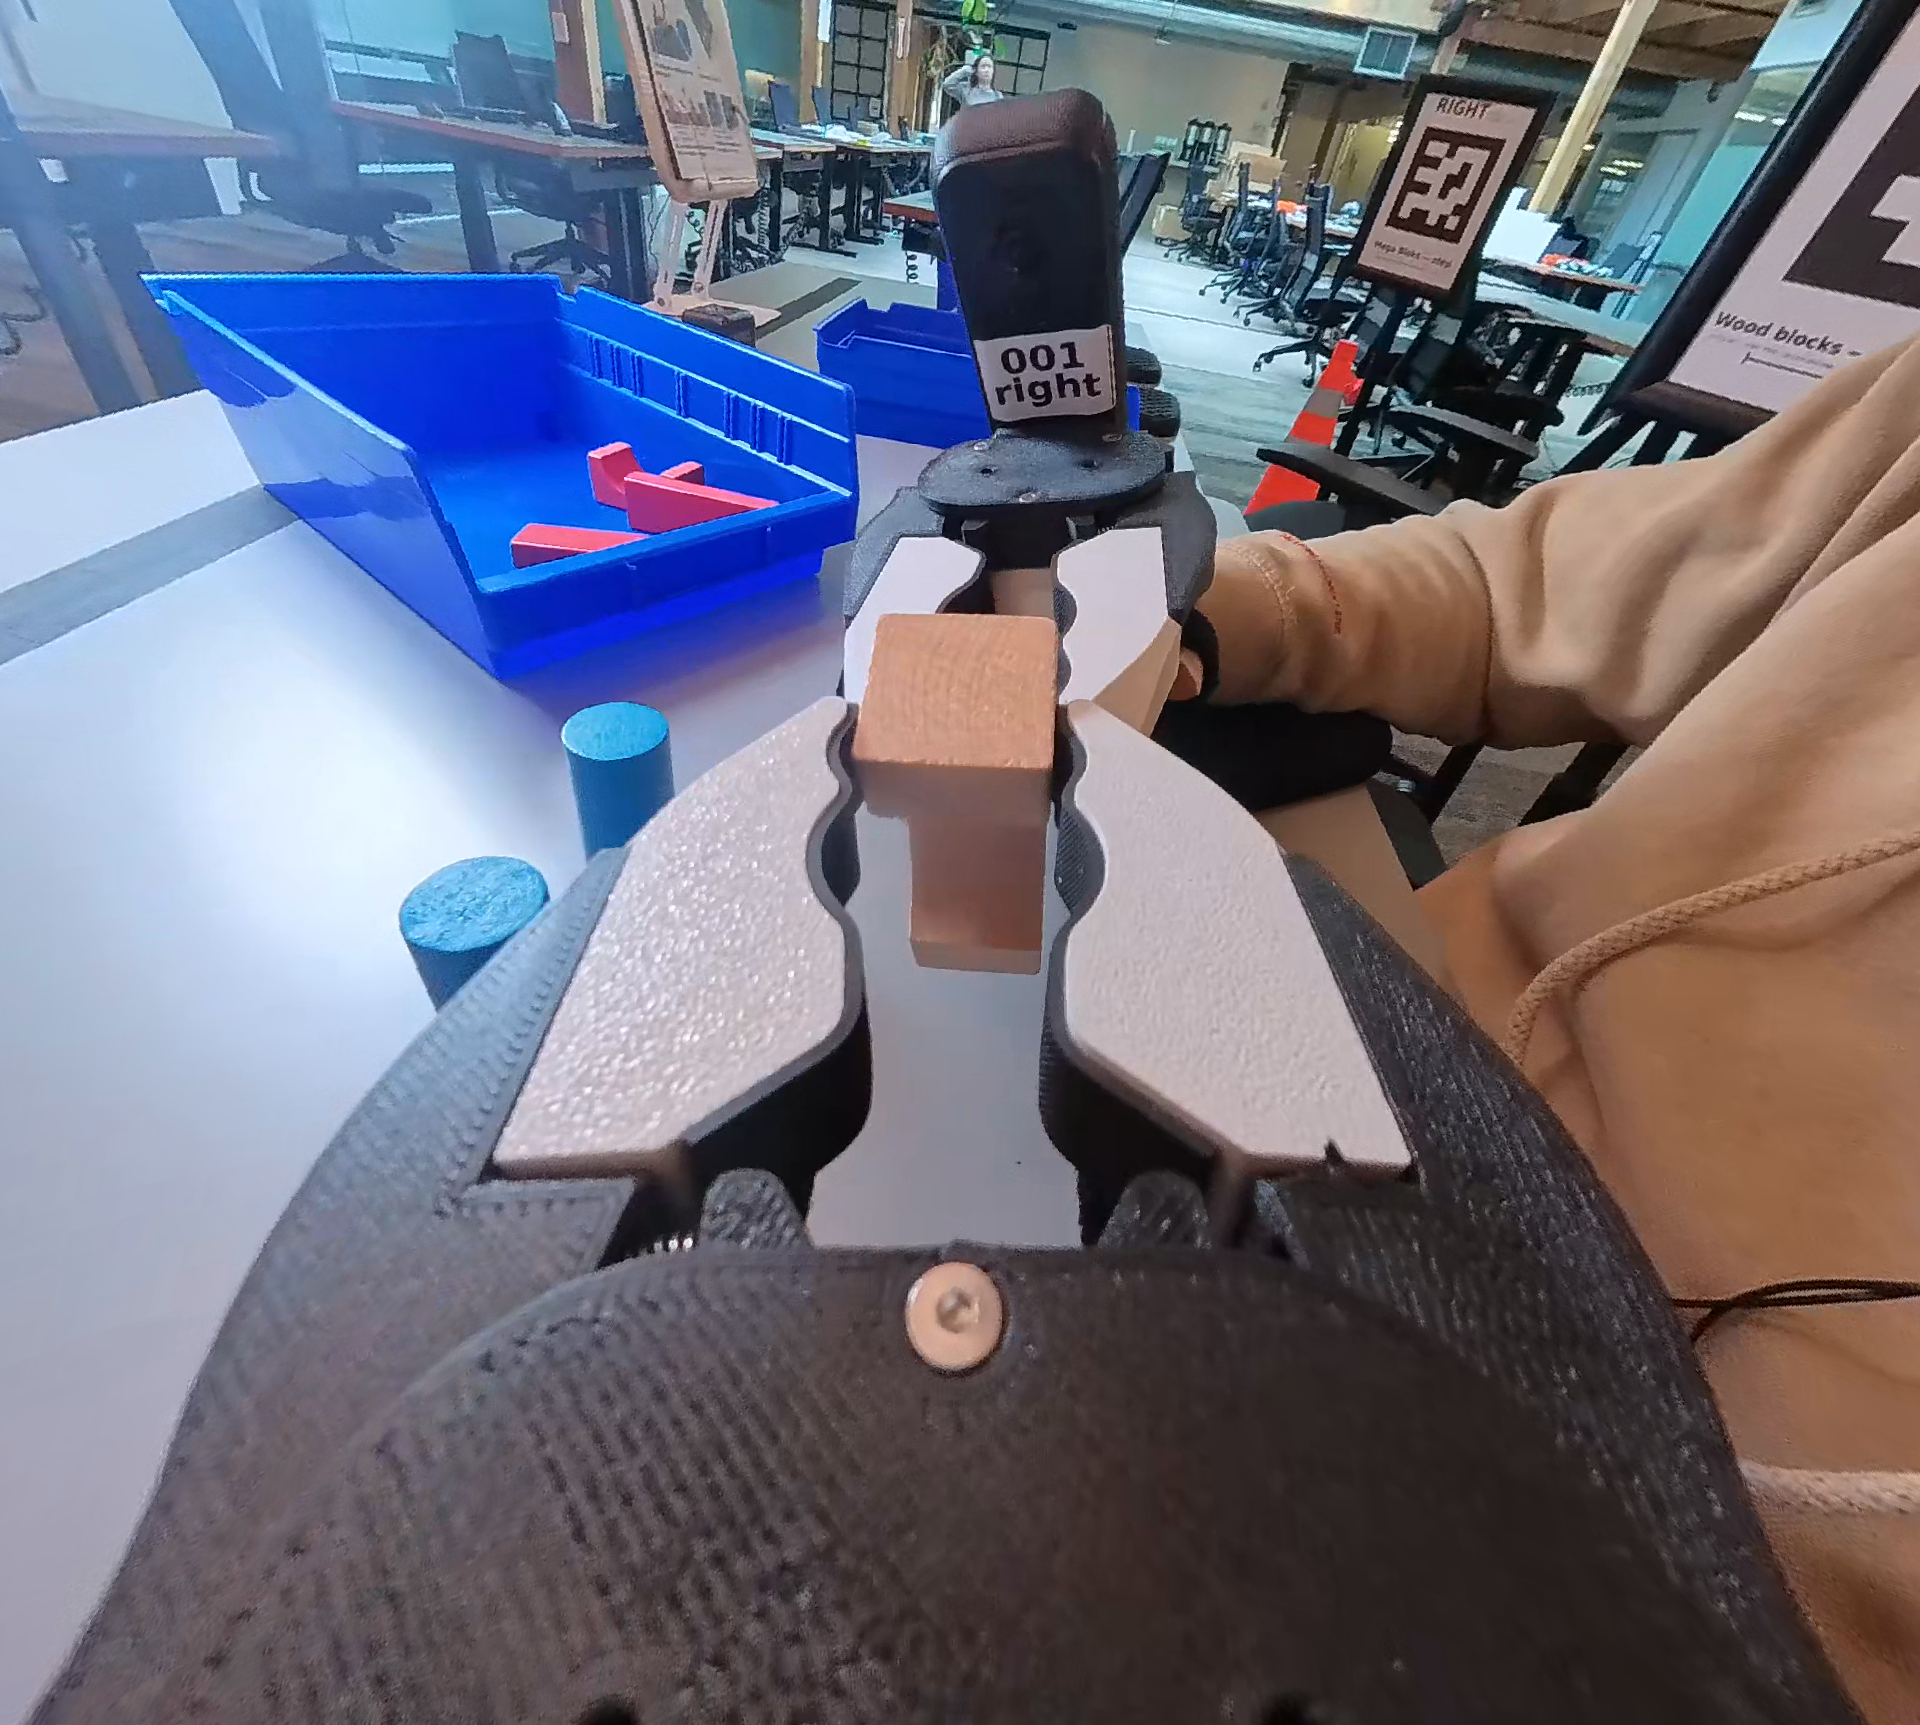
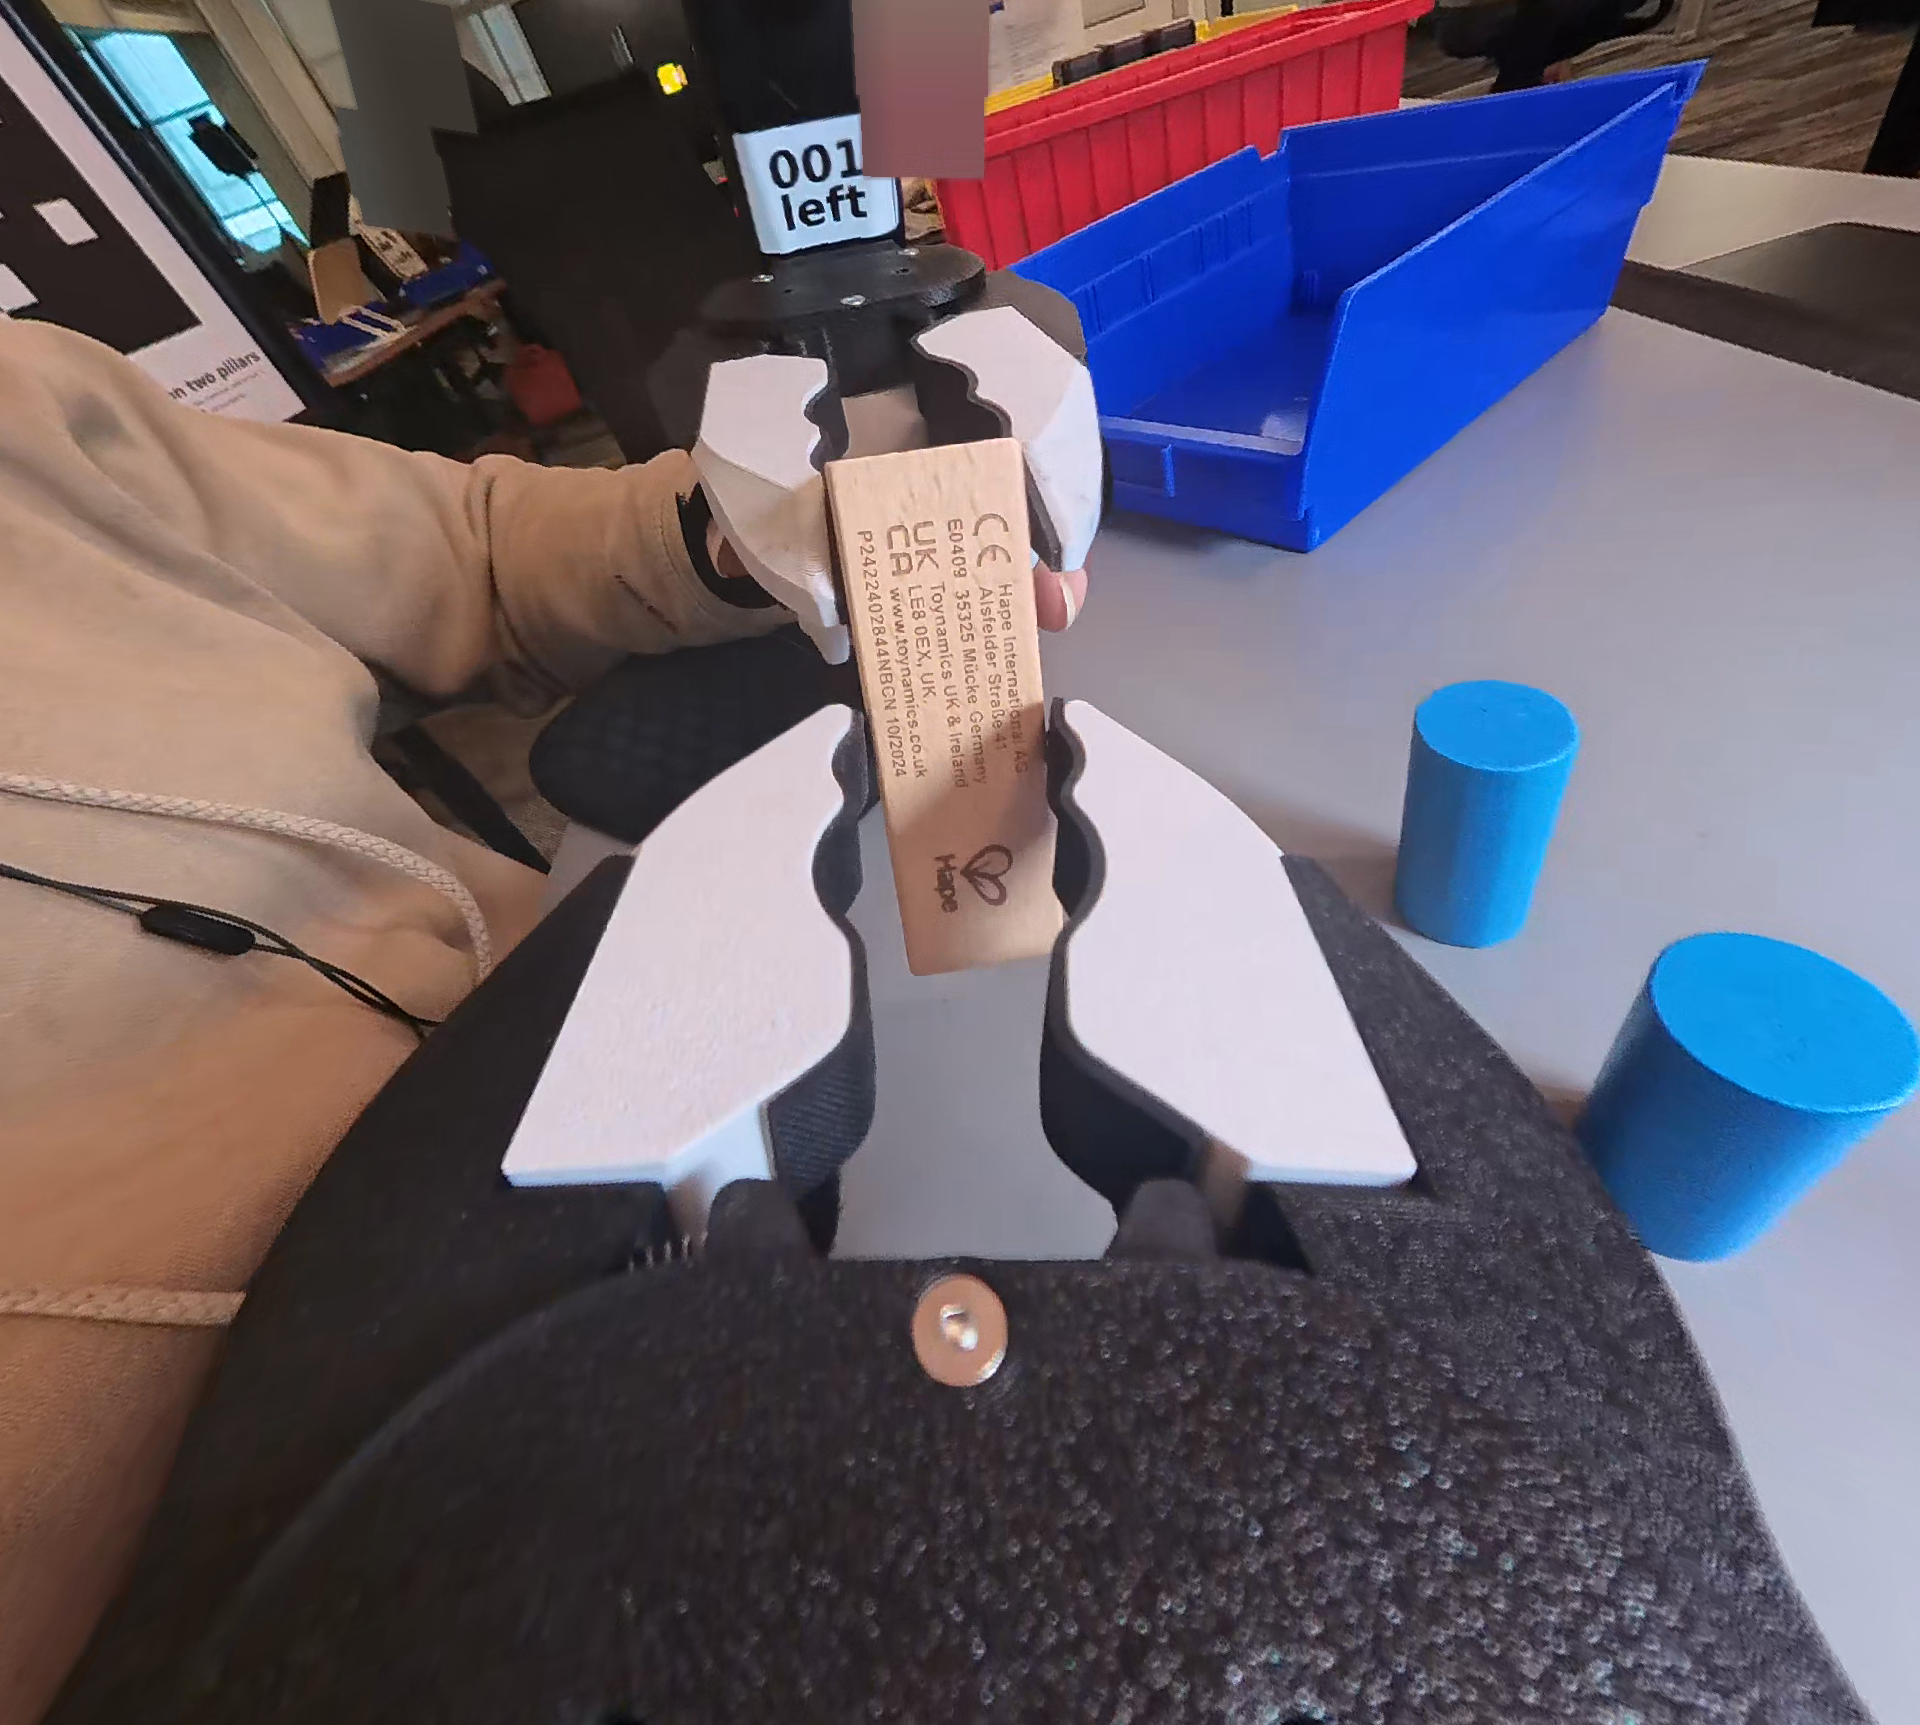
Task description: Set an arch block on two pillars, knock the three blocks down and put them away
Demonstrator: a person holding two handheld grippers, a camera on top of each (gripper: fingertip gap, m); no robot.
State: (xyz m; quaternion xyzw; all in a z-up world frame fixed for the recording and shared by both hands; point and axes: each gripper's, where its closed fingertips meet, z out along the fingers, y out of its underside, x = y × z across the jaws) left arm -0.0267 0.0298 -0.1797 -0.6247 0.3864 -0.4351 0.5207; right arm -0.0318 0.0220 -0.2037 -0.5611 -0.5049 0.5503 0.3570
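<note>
Above the grey table (image 2: 1558,595), both grippers face each other with one natural wood arch block (image 1: 961,766) between them. The left gripper (image 1: 956,740) clamps one end between its white fingertips; the right gripper (image 2: 961,740) has its jaws set against the other end, though how firm that grip is I cannot tell. The block's long axis runs from one gripper to the other, roughly level. Two blue cylinder pillars (image 2: 1486,828) stand upright beside them, near a blue bin (image 1: 499,470) holding red blocks (image 1: 644,501). Tan-sleeved hands (image 1: 1195,667) hold the grippers horizontally.

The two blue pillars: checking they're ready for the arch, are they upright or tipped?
Upright: both blue pillars stand on end on the table, apart.
</note>
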